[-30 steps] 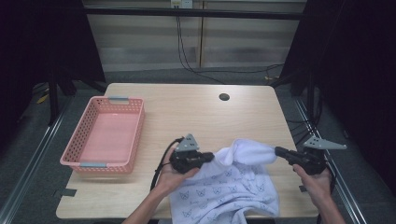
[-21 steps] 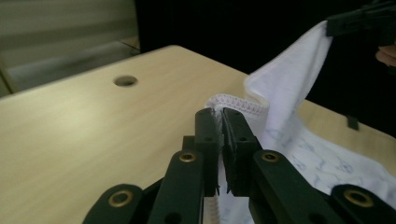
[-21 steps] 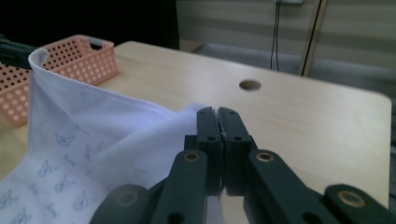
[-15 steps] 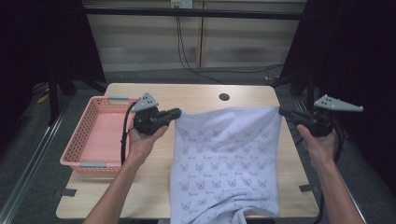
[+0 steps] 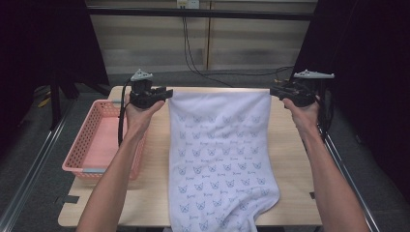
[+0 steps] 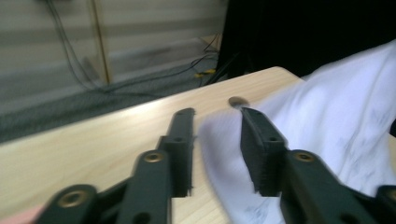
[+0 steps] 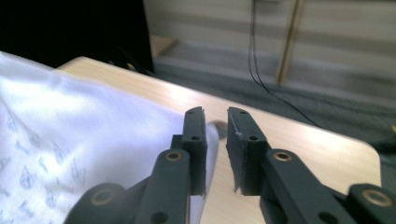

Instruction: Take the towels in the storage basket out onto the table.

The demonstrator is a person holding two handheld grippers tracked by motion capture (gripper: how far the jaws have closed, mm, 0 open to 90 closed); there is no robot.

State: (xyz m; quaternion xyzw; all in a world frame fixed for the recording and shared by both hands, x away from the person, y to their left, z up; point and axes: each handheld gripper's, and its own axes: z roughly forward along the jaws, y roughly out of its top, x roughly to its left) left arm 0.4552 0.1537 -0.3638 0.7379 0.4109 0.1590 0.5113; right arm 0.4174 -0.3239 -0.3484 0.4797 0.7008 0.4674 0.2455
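A white cloth [image 5: 220,154] printed with small blue figures is spread lengthwise over the wooden table [image 5: 295,164], and its near end hangs over the front edge. My left gripper [image 5: 167,92] is at the cloth's far left corner and my right gripper [image 5: 273,91] at its far right corner. Both pairs of jaws have just been opening. In the left gripper view the cloth [image 6: 336,107] corner lies loose between the parted jaws of the left gripper [image 6: 215,114]. In the right gripper view the cloth [image 7: 70,126] edge rests against one jaw of the right gripper [image 7: 215,112], with a gap showing.
A pink plastic basket [image 5: 92,140] stands at the table's left side, beside my left forearm. A small round hole [image 6: 237,100] is in the tabletop near the far edge. Dark curtains flank the table, and cables [image 5: 193,53] run across the floor behind it.
Both hands have moved from the table's near side to its far side and up, drawing the crumpled cloth out flat. The jaws, shut on the corners before, now stand apart.
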